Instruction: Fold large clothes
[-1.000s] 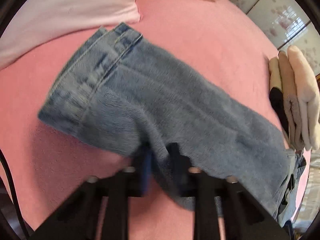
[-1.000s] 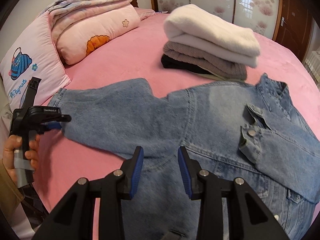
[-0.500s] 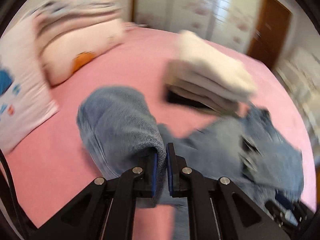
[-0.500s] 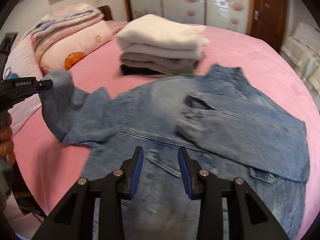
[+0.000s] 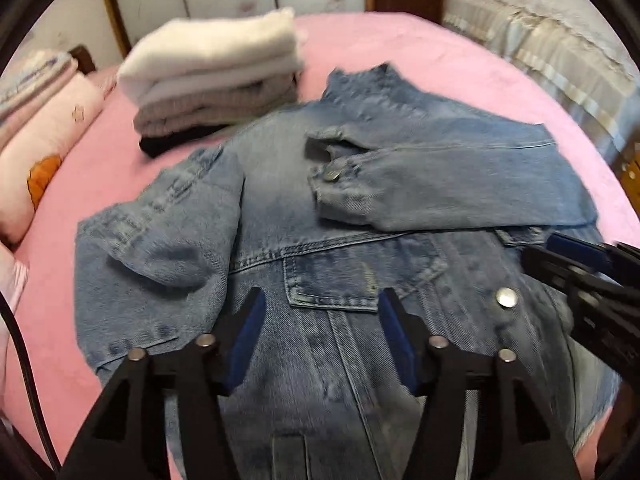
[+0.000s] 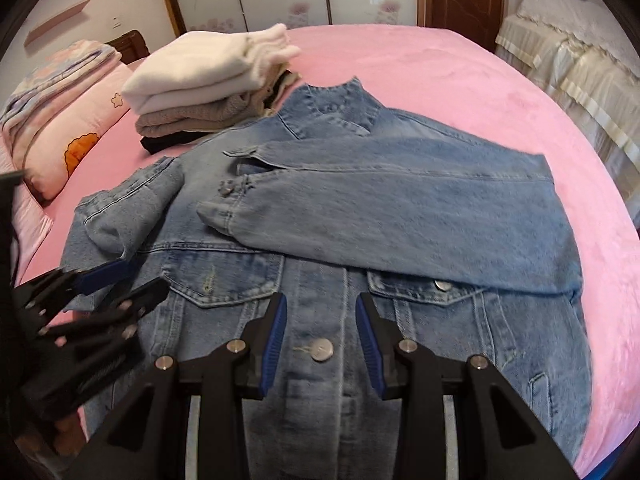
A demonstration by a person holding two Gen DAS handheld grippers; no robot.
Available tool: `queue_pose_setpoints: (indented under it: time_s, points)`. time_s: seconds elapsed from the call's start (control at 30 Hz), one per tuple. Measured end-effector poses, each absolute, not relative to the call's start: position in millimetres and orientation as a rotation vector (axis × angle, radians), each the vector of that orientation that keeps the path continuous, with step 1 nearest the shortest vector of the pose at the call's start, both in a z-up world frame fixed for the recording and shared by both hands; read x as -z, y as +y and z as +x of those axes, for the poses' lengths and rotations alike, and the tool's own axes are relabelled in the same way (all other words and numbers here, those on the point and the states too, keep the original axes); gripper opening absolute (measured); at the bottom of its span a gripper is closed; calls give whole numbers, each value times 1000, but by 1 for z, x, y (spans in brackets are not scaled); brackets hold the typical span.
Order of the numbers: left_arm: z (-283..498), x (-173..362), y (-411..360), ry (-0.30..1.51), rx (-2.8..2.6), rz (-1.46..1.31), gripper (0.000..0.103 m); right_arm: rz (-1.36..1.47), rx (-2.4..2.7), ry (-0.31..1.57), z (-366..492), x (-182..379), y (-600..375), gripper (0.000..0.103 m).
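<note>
Below the left tongs (image 5: 320, 332), whose jaws are opening with nothing between them, the denim jacket (image 5: 360, 216) lies flat on the pink bed (image 5: 420, 52), collar far, hem near; the right tongs (image 6: 321, 340) hover released over its placket, equally close.

Left claw (image 5: 320, 312) opening, empty, above denim jacket (image 5: 360, 248) on pink bed (image 5: 460, 64).
</note>
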State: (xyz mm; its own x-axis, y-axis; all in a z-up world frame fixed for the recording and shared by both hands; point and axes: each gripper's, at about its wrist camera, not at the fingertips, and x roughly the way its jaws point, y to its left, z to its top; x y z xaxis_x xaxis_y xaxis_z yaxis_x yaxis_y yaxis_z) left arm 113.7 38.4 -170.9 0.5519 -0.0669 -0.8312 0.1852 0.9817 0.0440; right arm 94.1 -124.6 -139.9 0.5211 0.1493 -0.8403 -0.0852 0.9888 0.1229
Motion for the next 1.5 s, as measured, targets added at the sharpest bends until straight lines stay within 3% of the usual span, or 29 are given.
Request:
queue_pose_setpoints:
  time_s: [0.17, 0.4, 0.47, 0.53, 0.63, 1.23, 1.3, 1.33, 1.4, 1.5]
  points:
    - [89, 142, 64, 900, 93, 171, 73, 71, -221, 996, 98, 131, -108, 36]
    - [78, 134, 132, 957, -96, 120, 75, -16, -422, 915, 113, 96, -37, 36]
    - [76, 135, 148, 971, -130, 92, 75, -41, -476, 897, 116, 88, -15, 44]
    - [76, 140, 162, 986, -161, 74, 75, -75, -514, 869, 118, 83, 7, 58]
    - [76, 150, 180, 1010, -214, 54, 75, -149, -561, 845, 122, 80, 41, 59]
    - [67, 198, 243, 1110, -316, -191, 75, -419, -578, 1044, 171, 163, 164, 59]
    - [70, 199, 242, 1118, -314, -210, 75, -453, -574, 1028, 171, 165, 167, 51]
    - [71, 200, 243, 1122, -314, -220, 75, -456, -583, 1028, 171, 165, 168, 30]
    - [71, 200, 243, 1124, -315, -230, 75, -452, -593, 1032, 172, 162, 167, 10]
    - [72, 200, 241, 1127, -318, -229, 75, -445, -588, 981, 169, 151, 160, 6]
